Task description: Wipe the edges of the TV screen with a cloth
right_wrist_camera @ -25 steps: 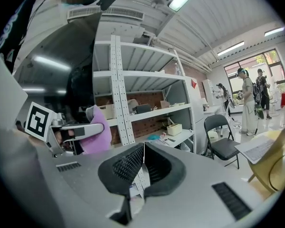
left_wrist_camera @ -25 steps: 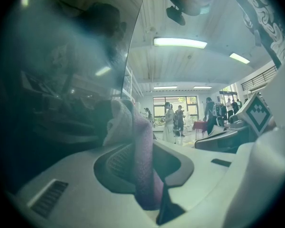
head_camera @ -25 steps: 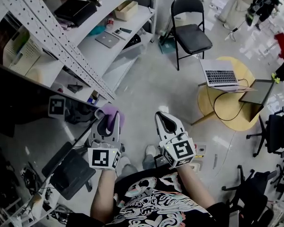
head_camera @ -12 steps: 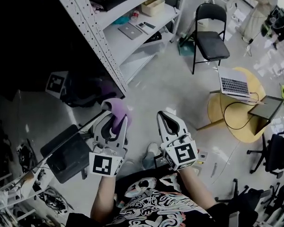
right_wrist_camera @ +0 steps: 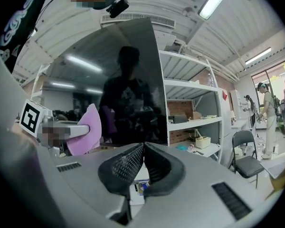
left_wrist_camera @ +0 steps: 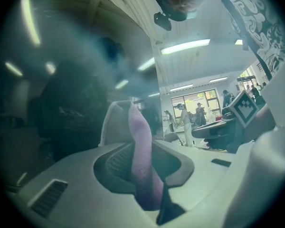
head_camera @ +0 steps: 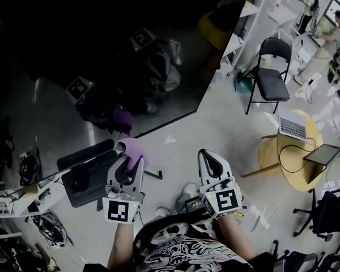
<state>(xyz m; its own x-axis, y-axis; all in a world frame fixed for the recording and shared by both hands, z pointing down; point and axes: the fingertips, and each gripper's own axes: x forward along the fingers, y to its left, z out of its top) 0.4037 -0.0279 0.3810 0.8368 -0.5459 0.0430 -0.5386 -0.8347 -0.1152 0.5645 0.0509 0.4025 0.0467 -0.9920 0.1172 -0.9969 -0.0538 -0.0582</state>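
Note:
The TV screen is a large dark glossy panel filling the upper left of the head view, and its lower edge runs diagonally. A purple cloth is pinched in my left gripper, which is shut on it just below that lower edge. In the left gripper view the cloth stands up between the jaws, close to the dark screen. My right gripper hangs to the right, off the screen, shut with nothing in it. In the right gripper view its jaws meet, and the screen and cloth show beyond.
A black stand base lies under the screen at the left. A black folding chair and a round yellow table with a laptop stand at the right. White shelves stand behind the screen. People are at the far right.
The head view has swung towards the TV: the screen now fills the upper left and the shelves have left that view. The left gripper still holds the cloth near the lower edge.

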